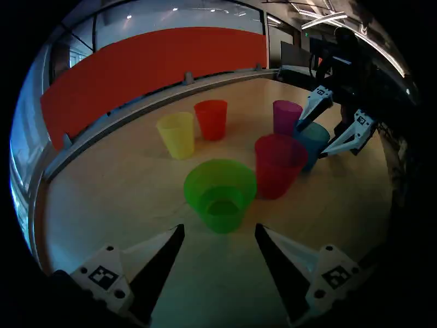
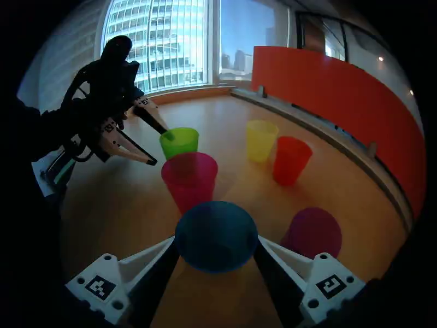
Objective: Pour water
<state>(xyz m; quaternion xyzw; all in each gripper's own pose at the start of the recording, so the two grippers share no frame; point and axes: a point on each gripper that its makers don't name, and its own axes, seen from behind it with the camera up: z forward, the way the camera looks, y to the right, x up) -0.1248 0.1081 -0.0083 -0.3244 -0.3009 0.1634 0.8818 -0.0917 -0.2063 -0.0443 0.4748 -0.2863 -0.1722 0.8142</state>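
**Two grippers line up on plastic cups for a pour**

The right gripper (image 2: pixel 216 240) has its fingers against both sides of the teal cup (image 1: pixel 317 136) and appears to grip it. The left gripper (image 1: pixel 218 226) has its jaws wide apart, with the green cup (image 1: pixel 221 191) standing just ahead of the fingertips and not yet held. Both cups stand on the wooden table (image 1: pixel 136 218), with the red cup (image 1: pixel 278 164) between them.

Six cups are out, one of each colour: green, red, teal, purple (image 1: pixel 285 116), orange (image 1: pixel 211 119) and yellow (image 1: pixel 176 135). There are two grippers. Which cup holds water cannot be told.

The cups look like thin, translucent plastic: probably light, smooth and tapered, with walls that may give under a hard squeeze. The safest hold is likely across the middle of the wall, below the rim, pressed only firmly enough to stop a slip. A filled cup would be heavier and apt to slosh when tipped
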